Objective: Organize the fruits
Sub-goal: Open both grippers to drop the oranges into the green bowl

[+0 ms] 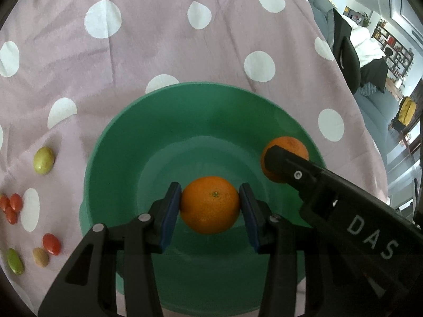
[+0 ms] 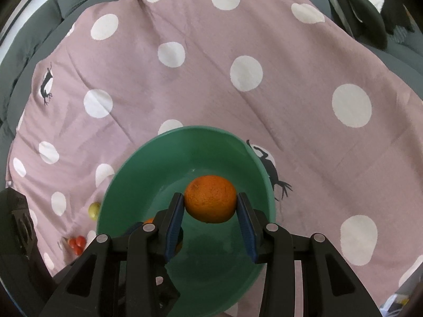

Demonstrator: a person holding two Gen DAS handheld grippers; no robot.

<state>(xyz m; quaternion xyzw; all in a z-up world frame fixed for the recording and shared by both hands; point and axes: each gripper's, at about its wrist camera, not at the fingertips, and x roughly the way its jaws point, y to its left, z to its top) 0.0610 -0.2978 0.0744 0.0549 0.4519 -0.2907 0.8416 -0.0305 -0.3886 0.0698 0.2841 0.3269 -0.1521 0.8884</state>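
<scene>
Oranges are filling both of your grippers right now: the left gripper (image 1: 210, 204) is clamping one orange (image 1: 210, 204) across its middle, stem end facing up, and the right gripper (image 2: 210, 203) is pinching a second orange (image 2: 210, 203) the same way, blue pads (image 2: 176, 219) pressing on either side. Both fruits are hanging over the inside of the green bowl (image 1: 201, 111), yours on the left near the centre of its floor, the other closer to the bowl's right wall. You are handling firm, round fruit with a dimpled, slightly waxy skin, so it is likely resisting a moderate squeeze but wanting to roll or slip if the pads are sitting off its widest line; keep gripping at the equator as you are doing. Neither looks heavy for the jaws. On the pink dotted cloth (image 1: 158, 52), toward its left edge, small red tomatoes (image 1: 10, 208) and a yellow-green fruit (image 1: 43, 159) are waiting; those are probably softer, so you are needing a gentler pinch there.
</scene>
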